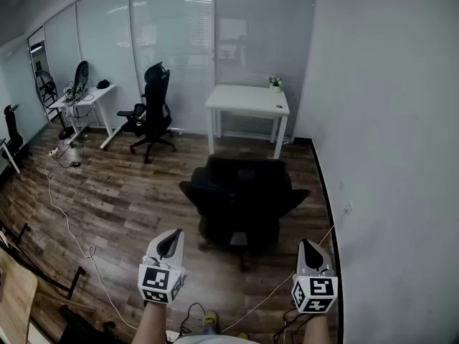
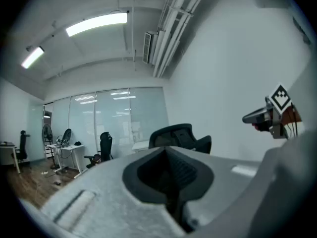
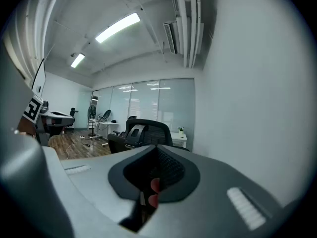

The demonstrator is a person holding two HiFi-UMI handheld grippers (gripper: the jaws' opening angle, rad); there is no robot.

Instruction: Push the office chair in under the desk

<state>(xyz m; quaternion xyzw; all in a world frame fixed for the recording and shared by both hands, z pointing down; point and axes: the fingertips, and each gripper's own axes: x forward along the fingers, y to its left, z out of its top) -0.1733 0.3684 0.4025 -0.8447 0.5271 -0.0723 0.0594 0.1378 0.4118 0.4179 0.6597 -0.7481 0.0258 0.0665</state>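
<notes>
While the black high-backed office chair (image 1: 240,199) is standing clear of the white rectangular desk (image 1: 247,100), back toward you, you are holding the left gripper (image 1: 170,241) and right gripper (image 1: 309,249) near it, not touching, both with jaws pressed together on nothing.

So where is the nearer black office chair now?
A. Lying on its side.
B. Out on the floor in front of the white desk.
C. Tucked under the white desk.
B: the office chair stands upright on the wood floor, short of the white desk.
</notes>
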